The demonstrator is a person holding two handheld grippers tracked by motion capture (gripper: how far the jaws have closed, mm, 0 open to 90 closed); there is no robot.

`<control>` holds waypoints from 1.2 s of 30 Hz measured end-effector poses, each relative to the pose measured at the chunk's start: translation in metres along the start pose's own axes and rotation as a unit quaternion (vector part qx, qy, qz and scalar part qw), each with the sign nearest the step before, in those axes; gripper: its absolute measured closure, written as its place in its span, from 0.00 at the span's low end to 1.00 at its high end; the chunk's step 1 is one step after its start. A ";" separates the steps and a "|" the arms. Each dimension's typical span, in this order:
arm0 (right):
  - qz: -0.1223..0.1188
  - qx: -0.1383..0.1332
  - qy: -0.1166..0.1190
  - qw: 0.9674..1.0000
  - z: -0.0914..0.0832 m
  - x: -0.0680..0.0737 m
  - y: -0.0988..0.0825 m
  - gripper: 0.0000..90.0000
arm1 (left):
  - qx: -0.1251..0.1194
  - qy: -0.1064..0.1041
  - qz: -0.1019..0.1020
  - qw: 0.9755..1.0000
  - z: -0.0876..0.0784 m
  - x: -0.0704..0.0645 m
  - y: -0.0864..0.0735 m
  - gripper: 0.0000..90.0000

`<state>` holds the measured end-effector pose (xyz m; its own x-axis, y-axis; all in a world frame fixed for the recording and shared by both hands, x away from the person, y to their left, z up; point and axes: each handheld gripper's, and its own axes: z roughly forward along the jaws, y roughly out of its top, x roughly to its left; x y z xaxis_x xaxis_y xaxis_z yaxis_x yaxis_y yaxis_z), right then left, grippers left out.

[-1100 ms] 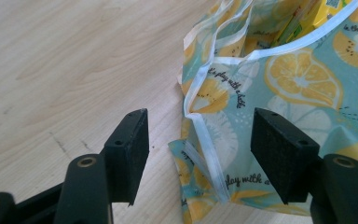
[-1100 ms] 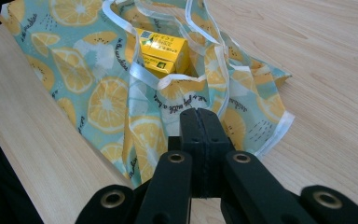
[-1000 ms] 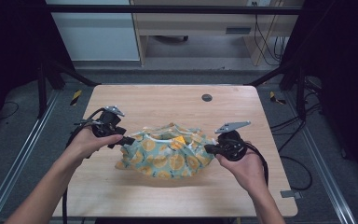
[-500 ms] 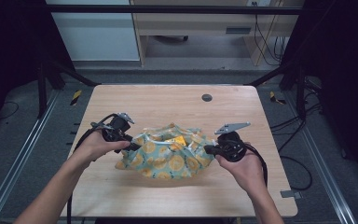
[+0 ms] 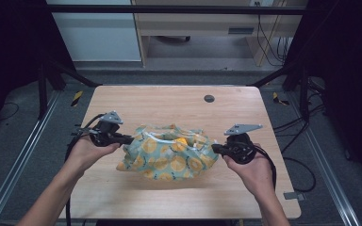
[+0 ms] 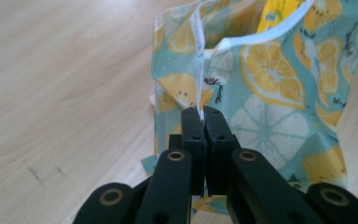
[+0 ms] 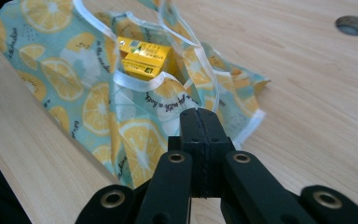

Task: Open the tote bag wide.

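Pale wood, high view: the bench (image 5: pixel 122 197) has a light grain top with a dark round hole (image 5: pixel 209 98) near its far edge; grey floor, black frame legs and trailing cables lie around it.
Room, high view: a white panel and a low wooden shelf stand beyond the far edge.
Bag, high view: the lemon-print bag (image 5: pixel 169 153) lies mid-bench, mouth up, between the two hands.
Left hand, high view: forearm comes in from the near left; the left gripper (image 5: pixel 128 139) lies level, pointing right at the bag's left edge.
Right hand, high view: the right gripper (image 5: pixel 215 149) lies level, pointing left at the bag's right edge.
Left gripper view: the jaws have just been closing and now pinch the bag's white-trimmed rim (image 6: pixel 199 70) between them.
Right gripper view: the jaws are pressed together on the bag's fabric; a yellow box (image 7: pixel 144 58) sits inside the open mouth.
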<state>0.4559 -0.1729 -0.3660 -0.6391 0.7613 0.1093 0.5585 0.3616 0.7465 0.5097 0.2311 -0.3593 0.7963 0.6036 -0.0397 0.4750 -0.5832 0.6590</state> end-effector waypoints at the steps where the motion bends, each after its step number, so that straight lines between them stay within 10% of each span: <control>1: 0.000 0.000 0.000 1.000 0.000 0.000 0.000 1.00 | -0.008 0.003 0.000 1.000 -0.005 -0.001 -0.001 0.98; 10: -0.010 -0.036 -0.015 0.999 -0.030 0.005 -0.016 1.00 | -0.070 0.001 0.011 0.997 -0.040 -0.025 -0.028 0.99; 22: -0.018 -0.018 -0.027 0.999 -0.034 0.013 -0.053 1.00 | -0.069 -0.021 0.039 0.997 -0.039 -0.053 -0.058 1.00; 36: -0.009 0.009 -0.029 1.000 -0.018 0.006 -0.069 1.00 | -0.041 -0.028 0.037 0.998 -0.012 -0.056 -0.072 1.00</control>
<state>0.4046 -0.2031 -0.4048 -0.6185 0.7837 0.0574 0.5567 0.3855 0.7359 0.4271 0.2457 -0.3955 0.8487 0.5282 -0.0282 0.3833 -0.5774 0.7209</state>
